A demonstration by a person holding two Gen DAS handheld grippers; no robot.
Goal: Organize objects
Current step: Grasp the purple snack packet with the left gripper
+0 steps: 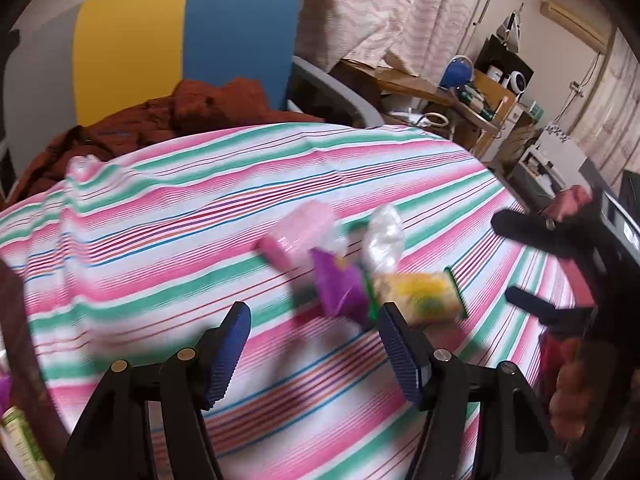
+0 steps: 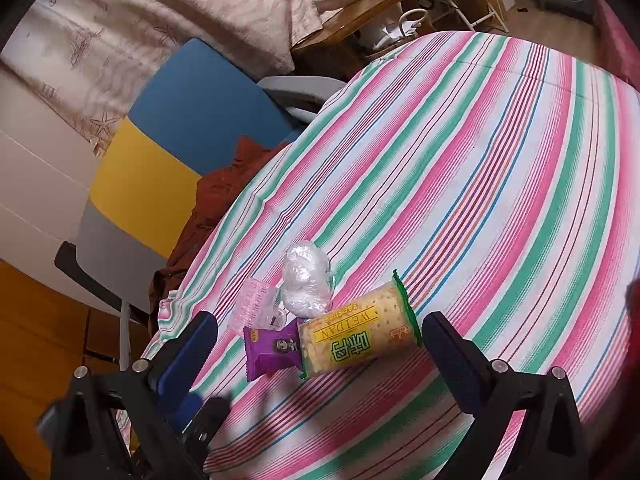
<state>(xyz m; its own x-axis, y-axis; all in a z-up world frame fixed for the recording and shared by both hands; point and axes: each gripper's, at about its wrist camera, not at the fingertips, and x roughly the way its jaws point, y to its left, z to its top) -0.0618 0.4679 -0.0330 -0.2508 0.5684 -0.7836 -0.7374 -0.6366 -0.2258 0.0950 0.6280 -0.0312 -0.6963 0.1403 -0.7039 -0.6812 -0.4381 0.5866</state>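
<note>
while spread: right gripper (image 2: 320, 344) fingers wide, empty, near cracker pack (image 2: 360, 338)
left gripper (image 1: 316, 344): fingers wide, empty
pile: on striped counter (image 2: 500, 184), touching
risk: closing may snag purple packet (image 2: 270, 354)

On the tabletop (image 2: 500, 160) I count four things: one cracker pack (image 2: 358, 334), one purple snack packet (image 2: 270, 354), one clear plastic bundle (image 2: 306, 282), one pink packet (image 2: 252, 304).

Both the left gripper (image 1: 314, 330) and right gripper (image 2: 320, 340) have black frames, round silver screws and ribbed dark-blue finger pads (image 1: 230, 354).
</note>
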